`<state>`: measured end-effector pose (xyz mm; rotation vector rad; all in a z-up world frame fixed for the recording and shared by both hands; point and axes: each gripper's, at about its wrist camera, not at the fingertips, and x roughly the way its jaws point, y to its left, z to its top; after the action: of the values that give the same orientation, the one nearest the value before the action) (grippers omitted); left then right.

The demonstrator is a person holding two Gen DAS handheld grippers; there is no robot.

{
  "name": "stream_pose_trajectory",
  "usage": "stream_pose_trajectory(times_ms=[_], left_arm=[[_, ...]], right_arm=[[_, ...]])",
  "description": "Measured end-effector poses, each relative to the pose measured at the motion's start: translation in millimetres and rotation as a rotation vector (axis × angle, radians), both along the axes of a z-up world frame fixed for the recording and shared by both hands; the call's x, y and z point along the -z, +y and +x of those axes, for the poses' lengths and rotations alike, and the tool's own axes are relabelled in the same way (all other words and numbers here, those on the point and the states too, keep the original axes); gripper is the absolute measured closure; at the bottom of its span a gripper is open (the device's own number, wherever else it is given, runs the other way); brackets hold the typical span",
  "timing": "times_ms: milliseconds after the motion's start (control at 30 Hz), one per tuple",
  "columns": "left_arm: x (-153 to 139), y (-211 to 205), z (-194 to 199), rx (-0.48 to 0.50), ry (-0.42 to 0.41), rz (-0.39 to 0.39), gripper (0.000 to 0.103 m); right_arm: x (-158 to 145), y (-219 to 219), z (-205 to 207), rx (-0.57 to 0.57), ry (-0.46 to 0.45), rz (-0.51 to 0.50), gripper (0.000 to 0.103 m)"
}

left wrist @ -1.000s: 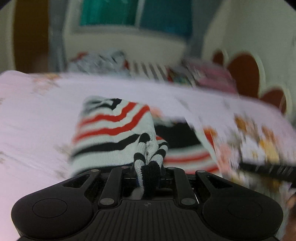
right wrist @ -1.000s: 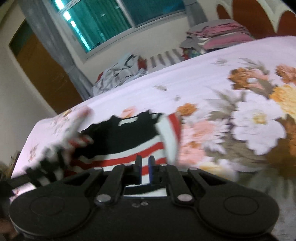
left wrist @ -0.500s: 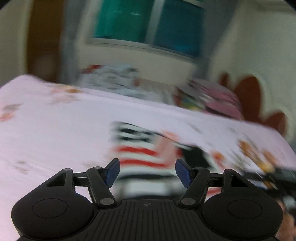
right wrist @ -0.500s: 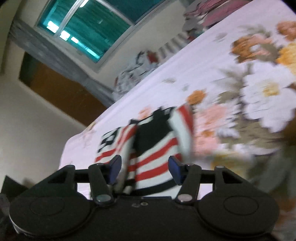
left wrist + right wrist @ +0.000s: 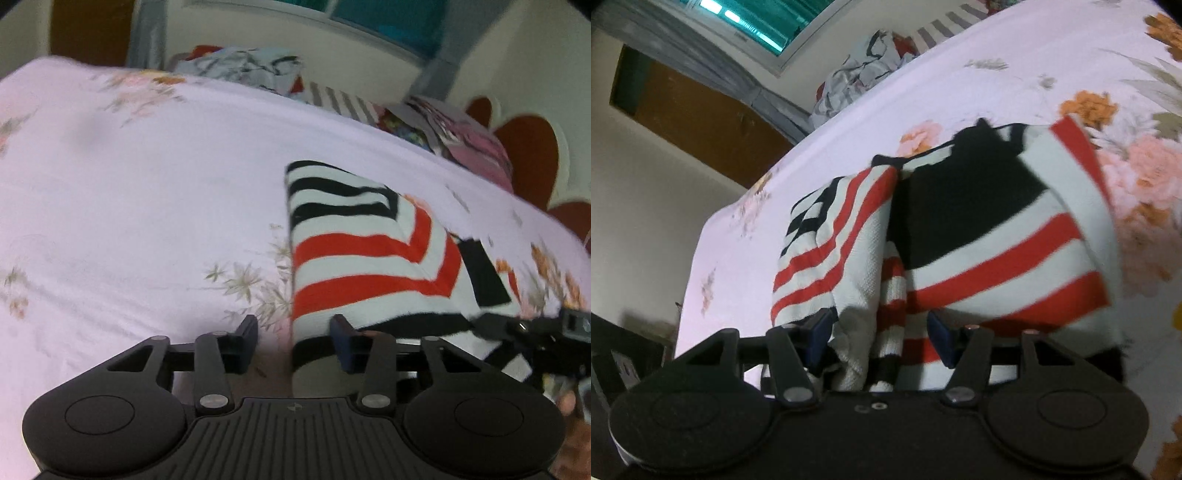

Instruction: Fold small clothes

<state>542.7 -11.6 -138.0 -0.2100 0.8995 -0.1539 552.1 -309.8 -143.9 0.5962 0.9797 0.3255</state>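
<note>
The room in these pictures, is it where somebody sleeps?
Most likely a bedroom. The striped garment lies on a bed with a flowered sheet, more clothes are piled at its far edge, and there is a window and a wooden door.

No readable text; views perhaps too blurred.

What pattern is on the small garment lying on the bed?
The garment has red, black and white stripes, with a solid black patch; clearest in the right wrist view.
</note>
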Motion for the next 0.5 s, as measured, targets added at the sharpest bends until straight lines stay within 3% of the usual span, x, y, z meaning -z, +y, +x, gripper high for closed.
stream_pose_trajectory(times_ms=[100, 133, 200, 267, 367, 500], left_arm=[[-7.3, -2.0, 3.3, 0.058, -0.017, 0.030, 0.061], [-7.3, 1.1, 4.1, 0.061, -0.014, 0.015, 0.061], [-3.5, 9.9, 6.5, 0.054, 0.000, -0.042, 0.061], [0.5, 19.3, 6.0, 0.039, 0.007, -0.102, 0.061], [9.5, 24.2, 5.9, 0.013, 0.008, -0.164, 0.061], [14.9, 20.1, 6.6, 0.004, 0.007, -0.175, 0.061]], right_arm=[[-5.4, 14.7, 3.4, -0.024, -0.023, -0.107, 0.048], [-8.2, 13.4, 2.4, -0.014, -0.033, -0.120, 0.047], [-9.3, 5.4, -2.9, 0.024, -0.049, -0.099, 0.034], [-5.8, -1.7, -4.4, 0.046, -0.040, -0.066, 0.033], [-2.5, 0.4, -1.4, 0.028, -0.032, -0.075, 0.037], [-2.0, 10.4, 2.4, -0.020, -0.032, -0.039, 0.049]])
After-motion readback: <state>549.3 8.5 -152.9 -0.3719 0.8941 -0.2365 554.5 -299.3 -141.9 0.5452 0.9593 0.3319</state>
